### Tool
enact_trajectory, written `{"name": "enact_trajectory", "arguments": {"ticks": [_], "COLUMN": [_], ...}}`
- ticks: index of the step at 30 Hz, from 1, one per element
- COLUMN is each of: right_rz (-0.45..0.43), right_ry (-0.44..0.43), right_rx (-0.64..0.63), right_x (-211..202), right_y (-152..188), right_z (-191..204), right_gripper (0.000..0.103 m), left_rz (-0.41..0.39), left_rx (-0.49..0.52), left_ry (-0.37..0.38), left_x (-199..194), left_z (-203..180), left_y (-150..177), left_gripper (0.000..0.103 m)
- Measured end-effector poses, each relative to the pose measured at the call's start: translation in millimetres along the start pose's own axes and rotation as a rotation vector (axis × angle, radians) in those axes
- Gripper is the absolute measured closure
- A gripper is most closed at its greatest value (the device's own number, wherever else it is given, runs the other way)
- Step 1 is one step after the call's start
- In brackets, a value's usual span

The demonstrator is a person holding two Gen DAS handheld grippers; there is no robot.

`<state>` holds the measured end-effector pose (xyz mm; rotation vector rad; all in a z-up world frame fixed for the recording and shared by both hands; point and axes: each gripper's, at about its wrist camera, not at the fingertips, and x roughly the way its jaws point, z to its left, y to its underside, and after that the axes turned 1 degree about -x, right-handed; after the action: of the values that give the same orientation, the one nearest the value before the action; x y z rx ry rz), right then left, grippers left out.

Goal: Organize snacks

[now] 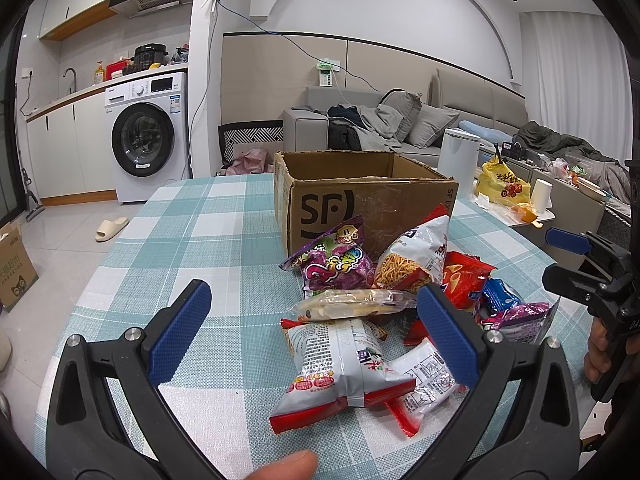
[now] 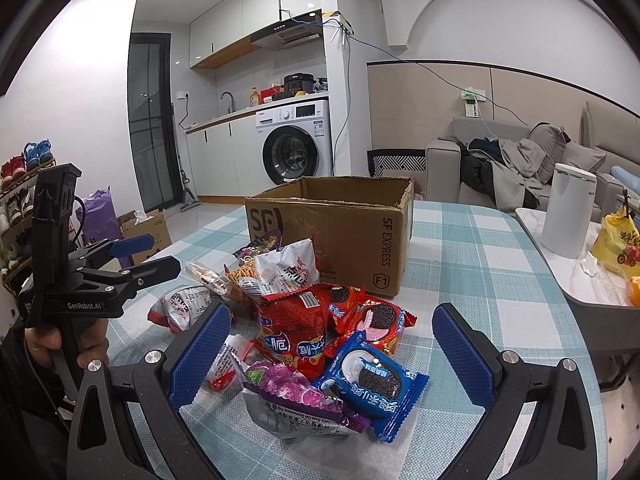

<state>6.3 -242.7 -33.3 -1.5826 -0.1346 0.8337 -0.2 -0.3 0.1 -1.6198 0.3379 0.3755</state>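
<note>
The tablecloth (image 1: pixel 224 216) is checked in teal, pale green and white; the cardboard box (image 2: pixel 352 236) is plain brown with black lettering; one cookie packet (image 2: pixel 370 386) is blue and white with a dark round biscuit printed on it; the cookie packet (image 2: pixel 378 320) behind it is red with a pink-filled one; a chip bag (image 1: pixel 334 260) is purple with bright cartoon print; the noodle-snack bag (image 1: pixel 340 364) is grey-white with red ends; both grippers' fingers (image 1: pixel 180 334) wear dimpled blue pads on black frames; the washing machine (image 1: pixel 146 138) is white with a black door.
</note>
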Motion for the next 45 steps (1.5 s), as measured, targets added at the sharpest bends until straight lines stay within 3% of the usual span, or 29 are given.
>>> {"name": "enact_trajectory", "arguments": {"ticks": [16, 25, 31, 33, 35, 39, 45], "right_rz": [0.008, 0.098, 0.173, 0.197, 0.219, 0.246, 0.268], "right_ry": [0.026, 0.015, -0.009, -0.024, -0.031, -0.044, -0.05], "right_rx": [0.009, 0.013, 0.022, 0.025, 0.021, 0.022, 0.001], "right_x": [0.1, 0.7, 2.2, 4.2, 6.3, 10.3, 15.0], "right_y": [2.4, 3.1, 12.9, 17.1, 21.2, 25.7, 29.1], "right_z": [-4.9, 4.2, 12.2, 14.3, 16.6, 18.9, 25.9], "right_gripper": [0.0, 0.0, 0.0, 0.004, 0.016, 0.019, 0.032], "left_rz": [0.006, 0.054, 0.127, 0.154, 0.187, 0.23, 0.286], "left_rx": [-0.018, 0.015, 0.027, 0.028, 0.021, 0.017, 0.029], "left_ry": [-0.004, 0.001, 0.003, 0.002, 0.014, 0.033, 0.051], "left_x": [1.7, 1.8, 14.5, 18.5, 26.4, 36.0, 50.1], "left_z": [2.9, 3.9, 4.1, 3.3, 5.4, 5.2, 3.3], "left_y": [-0.9, -6.0, -0.9, 1.8, 4.0, 8.2, 15.8], "left_gripper": [0.0, 0.0, 0.0, 0.0, 0.0, 0.001, 0.013]}}
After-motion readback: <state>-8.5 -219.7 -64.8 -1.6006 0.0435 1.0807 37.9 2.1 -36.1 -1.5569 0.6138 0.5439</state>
